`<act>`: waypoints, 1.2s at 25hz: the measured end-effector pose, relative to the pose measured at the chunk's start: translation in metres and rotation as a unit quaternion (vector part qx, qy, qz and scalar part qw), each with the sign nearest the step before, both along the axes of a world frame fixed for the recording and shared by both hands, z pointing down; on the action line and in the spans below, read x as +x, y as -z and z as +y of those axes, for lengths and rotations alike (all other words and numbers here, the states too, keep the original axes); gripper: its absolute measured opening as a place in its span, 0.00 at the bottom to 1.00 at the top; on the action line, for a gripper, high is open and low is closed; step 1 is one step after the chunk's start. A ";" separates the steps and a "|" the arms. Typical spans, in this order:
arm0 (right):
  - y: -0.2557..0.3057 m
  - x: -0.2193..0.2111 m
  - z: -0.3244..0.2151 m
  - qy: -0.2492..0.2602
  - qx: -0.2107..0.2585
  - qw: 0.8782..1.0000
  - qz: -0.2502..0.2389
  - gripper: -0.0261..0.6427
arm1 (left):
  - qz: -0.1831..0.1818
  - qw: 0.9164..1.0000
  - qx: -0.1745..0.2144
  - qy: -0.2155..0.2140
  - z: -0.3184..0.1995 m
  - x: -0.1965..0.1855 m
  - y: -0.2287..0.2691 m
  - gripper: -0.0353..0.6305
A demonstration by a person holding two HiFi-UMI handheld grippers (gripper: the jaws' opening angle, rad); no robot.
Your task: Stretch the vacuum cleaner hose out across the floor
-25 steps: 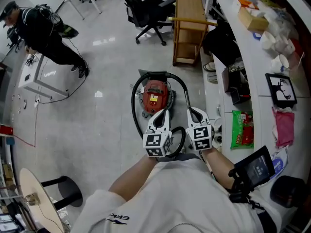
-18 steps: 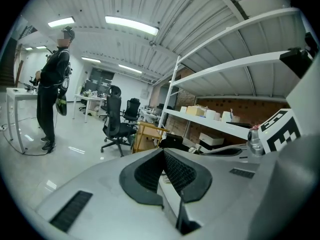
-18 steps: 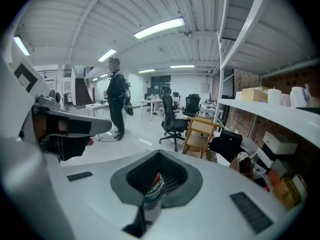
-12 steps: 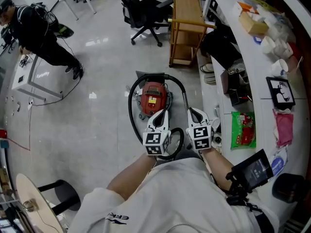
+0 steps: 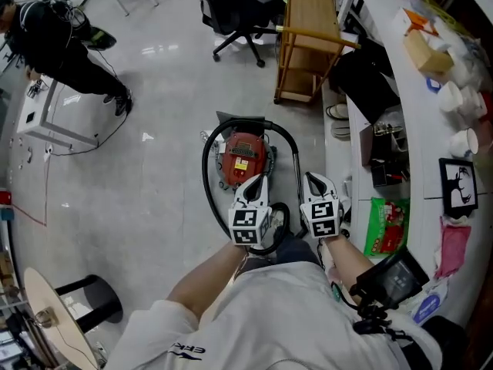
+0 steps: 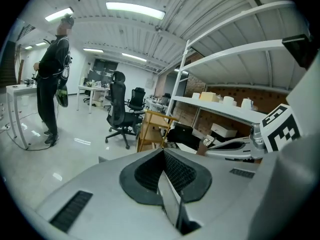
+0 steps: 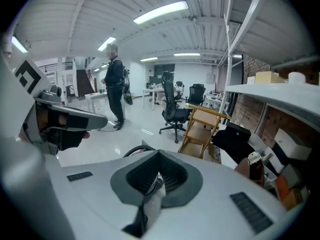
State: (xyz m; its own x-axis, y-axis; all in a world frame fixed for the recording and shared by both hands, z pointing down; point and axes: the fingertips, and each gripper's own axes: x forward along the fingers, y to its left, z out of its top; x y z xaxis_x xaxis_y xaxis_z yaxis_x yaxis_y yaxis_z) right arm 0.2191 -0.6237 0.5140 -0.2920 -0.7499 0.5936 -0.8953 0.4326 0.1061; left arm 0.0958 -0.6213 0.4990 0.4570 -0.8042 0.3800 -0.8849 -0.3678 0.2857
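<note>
A red vacuum cleaner (image 5: 245, 159) stands on the grey floor in the head view. Its black hose (image 5: 206, 174) loops around the body and curls back under my hands. My left gripper (image 5: 257, 182) hovers over the near edge of the vacuum, shut with nothing between its fingers. My right gripper (image 5: 313, 179) is beside it, just right of the hose's right run, also shut and empty. In the left gripper view the left gripper (image 6: 162, 155) has its jaws together. The right gripper view shows the right gripper (image 7: 158, 156) shut, with a bit of the hose (image 7: 131, 150) beyond it.
A wooden cart (image 5: 308, 37) and a black office chair (image 5: 239, 10) stand beyond the vacuum. A long white counter (image 5: 420, 145) with boxes, cups and a green bag (image 5: 381, 226) runs along the right. A person (image 5: 54, 45) stands by a white table (image 5: 46, 118) at far left.
The head view has shifted slightly. Both grippers stay shut and side by side over the near edge of the vacuum.
</note>
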 end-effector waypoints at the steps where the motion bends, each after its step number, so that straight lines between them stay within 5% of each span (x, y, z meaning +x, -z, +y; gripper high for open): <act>1: -0.007 0.004 -0.008 0.002 -0.006 1.000 0.000 0.03 | -0.003 1.000 -0.005 0.001 -0.008 0.003 -0.007 0.06; 12: -0.087 0.034 -0.092 0.024 -0.054 0.998 0.004 0.03 | -0.015 0.998 -0.059 0.023 -0.093 0.030 -0.084 0.06; 30: -0.239 0.054 -0.157 0.059 -0.106 0.993 -0.002 0.03 | -0.048 0.992 -0.113 -0.020 -0.170 0.065 -0.236 0.06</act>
